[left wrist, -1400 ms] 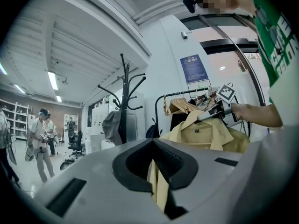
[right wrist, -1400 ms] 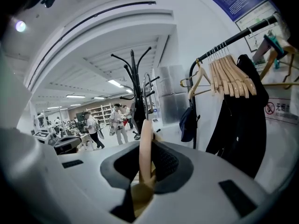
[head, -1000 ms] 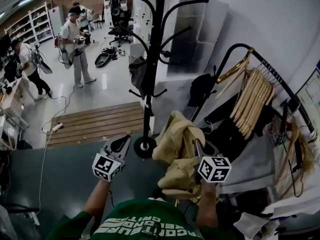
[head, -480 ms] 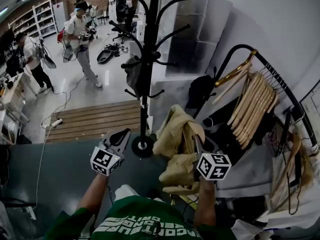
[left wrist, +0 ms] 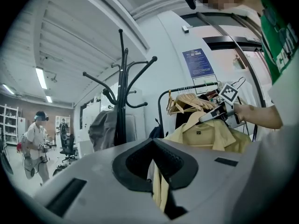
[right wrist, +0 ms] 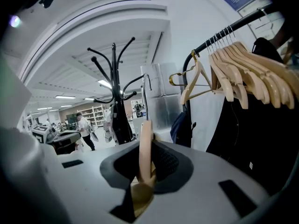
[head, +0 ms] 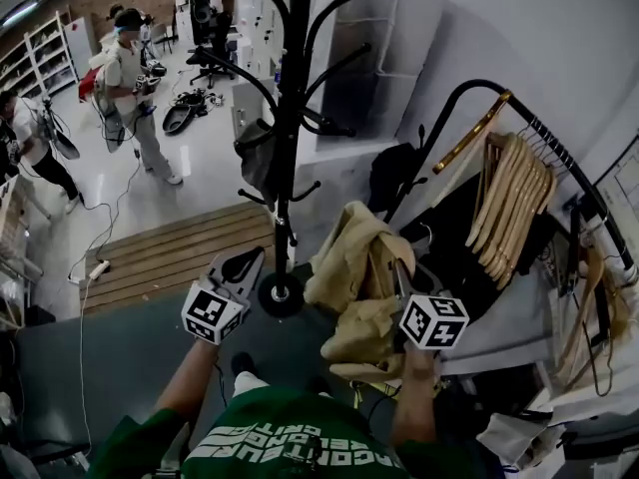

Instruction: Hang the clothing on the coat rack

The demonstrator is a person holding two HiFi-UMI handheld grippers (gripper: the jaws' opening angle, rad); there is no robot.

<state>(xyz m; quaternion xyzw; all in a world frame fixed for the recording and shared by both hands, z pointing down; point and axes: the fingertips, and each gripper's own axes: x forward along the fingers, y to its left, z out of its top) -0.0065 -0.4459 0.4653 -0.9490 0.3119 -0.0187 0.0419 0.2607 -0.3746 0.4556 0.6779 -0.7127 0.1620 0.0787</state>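
My right claw [right wrist: 145, 168] is clamped on the wooden hanger [right wrist: 145, 141] carrying the yellow shirt [head: 351, 257], just right of the coat rack [head: 288, 118], my left claw [left wrist: 154, 174] is barely parted and empty, and I judge a hurried lift could swing the shirt off.

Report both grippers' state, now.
Left gripper: open, empty; the yellow shirt shows beyond its jaws.
Right gripper: shut on the wooden hanger carrying that shirt.
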